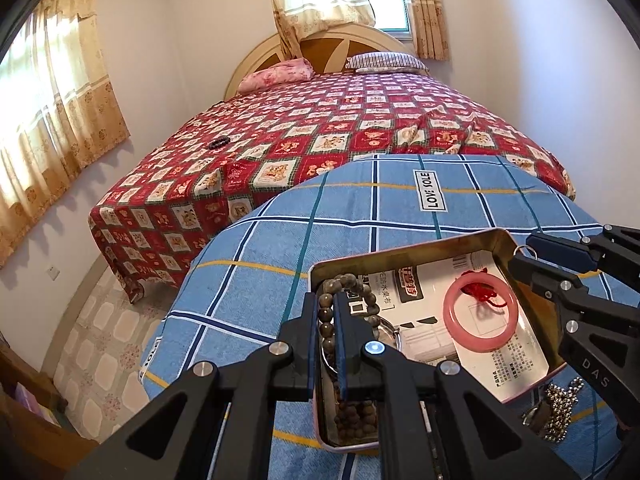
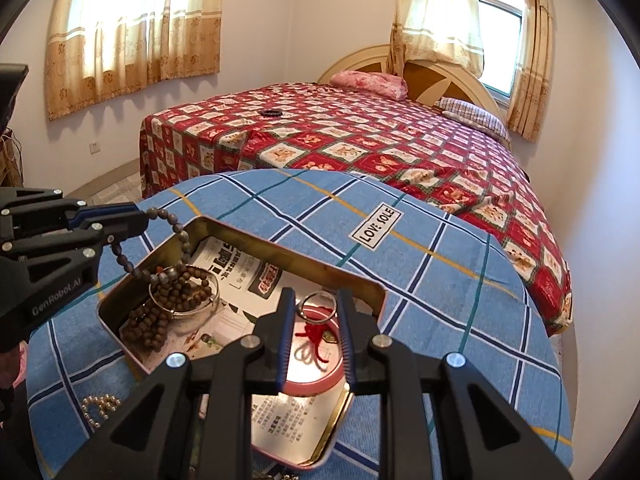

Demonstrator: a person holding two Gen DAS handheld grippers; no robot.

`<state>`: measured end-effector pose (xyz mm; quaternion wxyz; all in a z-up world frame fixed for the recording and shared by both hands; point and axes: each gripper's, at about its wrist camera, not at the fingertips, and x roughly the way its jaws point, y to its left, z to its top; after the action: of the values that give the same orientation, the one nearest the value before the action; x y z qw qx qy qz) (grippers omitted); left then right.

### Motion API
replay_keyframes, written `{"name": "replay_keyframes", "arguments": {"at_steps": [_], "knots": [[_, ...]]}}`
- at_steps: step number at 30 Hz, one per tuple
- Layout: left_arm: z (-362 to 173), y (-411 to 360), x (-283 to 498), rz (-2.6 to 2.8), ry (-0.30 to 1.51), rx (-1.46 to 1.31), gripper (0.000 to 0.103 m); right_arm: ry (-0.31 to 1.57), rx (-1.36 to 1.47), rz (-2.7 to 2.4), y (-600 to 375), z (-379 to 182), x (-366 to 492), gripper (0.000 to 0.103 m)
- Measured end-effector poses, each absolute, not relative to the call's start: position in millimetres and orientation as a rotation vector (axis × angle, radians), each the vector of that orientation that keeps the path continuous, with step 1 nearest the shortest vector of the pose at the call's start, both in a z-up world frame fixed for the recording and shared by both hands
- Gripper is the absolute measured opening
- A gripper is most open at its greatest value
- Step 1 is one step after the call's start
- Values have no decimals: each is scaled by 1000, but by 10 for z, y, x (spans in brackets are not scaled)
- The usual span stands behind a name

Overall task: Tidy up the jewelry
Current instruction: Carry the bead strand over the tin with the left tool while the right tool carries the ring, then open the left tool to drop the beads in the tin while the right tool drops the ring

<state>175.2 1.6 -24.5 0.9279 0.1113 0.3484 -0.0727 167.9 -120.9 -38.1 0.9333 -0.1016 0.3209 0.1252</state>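
Note:
An open metal tin (image 1: 500,240) (image 2: 224,226) sits on a blue checked cloth. My left gripper (image 1: 327,312) (image 2: 138,220) is shut on a grey bead bracelet (image 1: 348,284) (image 2: 176,236) and holds it over the tin's left end. My right gripper (image 2: 316,312) (image 1: 524,254) holds a thin silver ring (image 2: 318,306) (image 1: 527,249) between its fingers above the tin. Inside the tin lie a pink bangle (image 1: 480,312) (image 2: 316,376) with red cord, brown bead strings (image 2: 168,304) and a silver bangle (image 2: 182,308) on printed paper.
A silver ball chain (image 1: 560,408) (image 2: 98,408) lies on the cloth (image 1: 280,256) beside the tin. A bed with a red patterned cover (image 1: 320,136) stands behind, with a dark bracelet (image 1: 218,143) (image 2: 272,112) on it. Walls and curtained windows surround.

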Motion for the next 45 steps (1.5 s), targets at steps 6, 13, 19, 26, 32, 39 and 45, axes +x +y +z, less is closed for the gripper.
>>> {"name": "replay_keyframes", "arguments": {"at_steps": [6,13,19,26,32,39,45], "knots": [[-306,19,1796,-144,733,239,7,666,-218,260,-1173,-427,1688,23],[-372,-6,1820,-148,749,245,7,674,-215,261,-1180,-451,1695,23],[-421,-9,1807,-140,749,261,7,683,-222,264,-1161,-503,1713,23],[-478,11,1834,-134,764,262,7,692,-228,266,-1136,-550,1739,23],[-525,26,1851,-120,777,262,8,706,-230,263,-1136,-618,1772,24],[-538,37,1816,-102,787,266,16,721,-216,261,-1205,-680,1735,32],[-500,27,1671,-98,740,279,70,716,-189,237,-1324,-670,1629,48]]}}
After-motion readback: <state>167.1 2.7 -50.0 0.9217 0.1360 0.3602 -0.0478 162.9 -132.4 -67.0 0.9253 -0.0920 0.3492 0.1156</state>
